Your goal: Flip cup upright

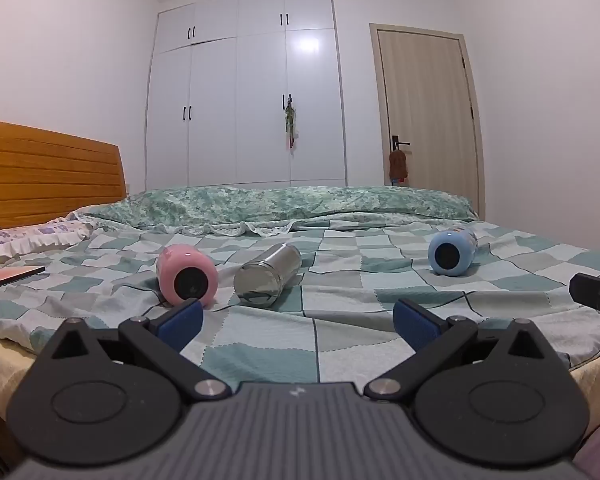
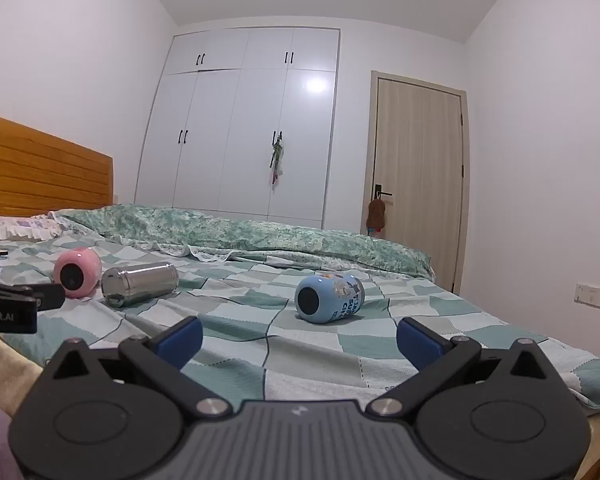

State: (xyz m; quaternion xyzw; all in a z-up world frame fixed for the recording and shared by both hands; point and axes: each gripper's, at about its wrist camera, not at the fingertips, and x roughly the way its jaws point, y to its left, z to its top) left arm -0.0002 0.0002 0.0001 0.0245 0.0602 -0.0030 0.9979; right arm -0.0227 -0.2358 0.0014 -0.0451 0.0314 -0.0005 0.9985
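Note:
Three cups lie on their sides on the checked bedspread [image 1: 340, 288]. A pink cup [image 1: 186, 276] lies at the left, a steel cup [image 1: 266, 280] right beside it, and a blue printed cup [image 1: 452, 254] apart at the right. They also show in the right wrist view: pink cup [image 2: 77, 268], steel cup [image 2: 140, 283], blue cup [image 2: 329, 298]. My left gripper [image 1: 298, 326] is open and empty, just short of the pink and steel cups. My right gripper [image 2: 299, 342] is open and empty, facing the blue cup.
A wooden headboard [image 1: 48, 172] and pillows stand at the left. A folded green quilt [image 1: 300, 200] lies along the far side. A flat pink book [image 1: 8, 276] lies left of the cups. A white wardrobe [image 1: 244, 92] and a door [image 1: 428, 112] are behind the bed.

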